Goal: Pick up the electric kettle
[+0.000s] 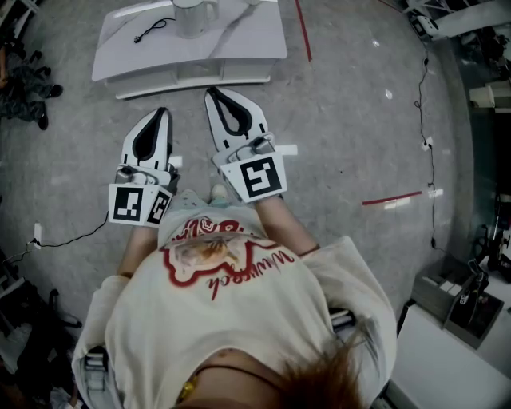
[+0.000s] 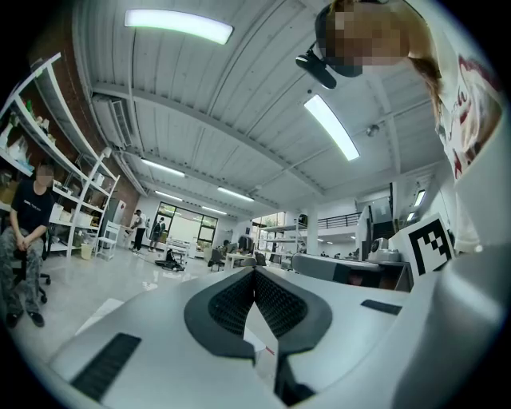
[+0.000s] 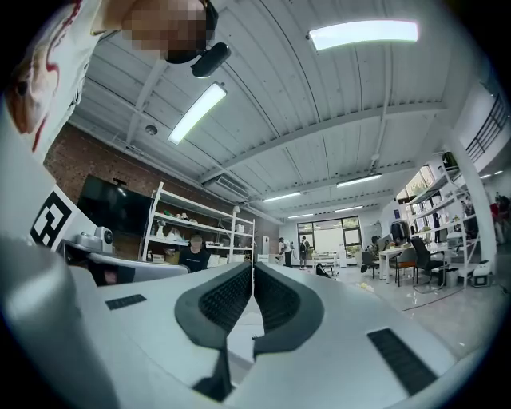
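Observation:
The white electric kettle (image 1: 194,16) stands on a low white table (image 1: 255,40) at the top of the head view, with a black cord (image 1: 152,30) lying beside it. Both grippers are held level side by side over the grey floor, short of the table and pointing toward it. My left gripper (image 1: 164,112) is shut with nothing in it, its tips well back from the table's near edge. My right gripper (image 1: 214,92) is also shut and empty, its tips just at that edge. In the gripper views the left gripper (image 2: 255,272) and right gripper (image 3: 253,268) show tips together; the kettle is not seen there.
Red tape lines (image 1: 391,197) mark the floor to the right, and a black cable (image 1: 423,96) runs along it. A grey desk corner (image 1: 447,359) sits at bottom right. Shelves (image 2: 48,160) and a seated person (image 2: 28,232) are off to one side of the room.

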Demonstrator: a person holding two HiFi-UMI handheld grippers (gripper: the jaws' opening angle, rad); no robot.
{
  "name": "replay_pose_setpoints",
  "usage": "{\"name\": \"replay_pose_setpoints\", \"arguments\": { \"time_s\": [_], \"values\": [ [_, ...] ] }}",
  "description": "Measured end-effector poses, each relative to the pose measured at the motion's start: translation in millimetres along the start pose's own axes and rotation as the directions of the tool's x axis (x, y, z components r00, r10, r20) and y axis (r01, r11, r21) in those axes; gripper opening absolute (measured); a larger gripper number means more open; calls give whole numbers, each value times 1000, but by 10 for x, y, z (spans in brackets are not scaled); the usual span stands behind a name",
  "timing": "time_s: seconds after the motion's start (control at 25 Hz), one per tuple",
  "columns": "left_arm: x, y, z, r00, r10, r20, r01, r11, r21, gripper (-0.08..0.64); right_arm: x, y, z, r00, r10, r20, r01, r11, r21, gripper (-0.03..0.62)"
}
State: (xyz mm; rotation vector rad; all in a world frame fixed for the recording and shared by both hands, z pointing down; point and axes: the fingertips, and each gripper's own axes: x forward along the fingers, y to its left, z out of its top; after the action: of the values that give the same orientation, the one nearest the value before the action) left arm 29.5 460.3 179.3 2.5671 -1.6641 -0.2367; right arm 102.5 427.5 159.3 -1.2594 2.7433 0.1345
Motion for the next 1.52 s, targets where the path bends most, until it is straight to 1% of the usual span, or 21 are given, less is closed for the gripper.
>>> {"name": "replay_pose_setpoints", "arguments": {
  "time_s": [0.12,0.28,0.48,0.64,0.8,1.04,1.32,1.52],
  "values": [
    [104,-26,-54,1000,12,-2,-12,1000,-2,-2,40,-155,-55,1000,-1,0,1,1000,14,18],
    [239,0,-103,1000,19,-8,-19,1000,0,-2,118,-249,-110,1000,12,2,-12,999,32,18],
    [505,246,-134,1000,22,-4,-22,1000,6,-2,420,-358,-178,1000,19,16,-19,1000,17,18],
    [872,464,-142,1000,-2,-9,2,1000,8,-2,733,-564,-232,1000,4,13,-4,1000,12,18],
    [1301,759,-111,999,-34,-1,34,999,10,-2,1168,-790,-305,1000,-18,17,18,1000,2,18],
    [1976,1381,-119,998,-54,-19,54,999,4,-2,2008,-1167,-511,998,-61,-1,61,998,3,18],
    [2742,2119,125,995,-99,-25,100,994,36,-2,3070,-1462,-433,996,-81,21,81,997,0,18],
    [3096,2438,215,993,-115,-26,116,992,38,-2,3528,-1588,-420,995,-94,31,94,996,2,18]
  ]
}}
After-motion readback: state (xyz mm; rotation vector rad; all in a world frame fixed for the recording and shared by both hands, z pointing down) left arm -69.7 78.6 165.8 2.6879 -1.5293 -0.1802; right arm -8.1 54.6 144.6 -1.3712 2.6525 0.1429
